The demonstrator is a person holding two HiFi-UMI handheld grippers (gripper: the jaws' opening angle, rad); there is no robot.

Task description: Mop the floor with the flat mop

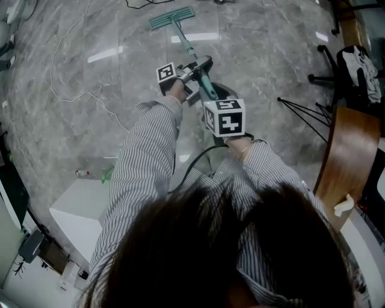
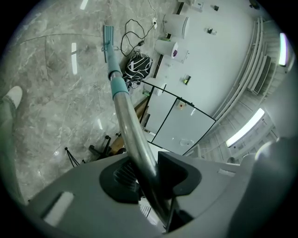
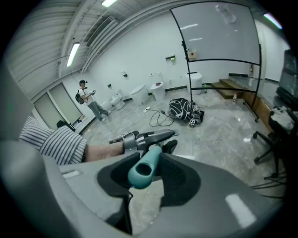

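Note:
The flat mop has a teal head [image 1: 172,18] lying on the grey marble floor [image 1: 90,42] far ahead, and its pole slopes back toward me. My left gripper [image 1: 194,71] is shut on the metal pole [image 2: 132,135], which runs out between the jaws to the teal sleeve [image 2: 116,83] and the mop head [image 2: 108,35]. My right gripper [image 1: 212,96] sits lower on the pole, shut on the teal handle end [image 3: 144,167]. In the right gripper view the left gripper [image 3: 144,138] shows just ahead, held by a hand in a striped sleeve [image 3: 56,144].
A white cable [image 1: 72,72] loops over the floor at left. A white box [image 1: 81,207] stands near my left side. At right are a wooden chair back [image 1: 346,156], black tripod legs [image 1: 301,111] and an office chair base [image 1: 325,66]. A black bag [image 3: 181,109] and a person [image 3: 91,100] are further off.

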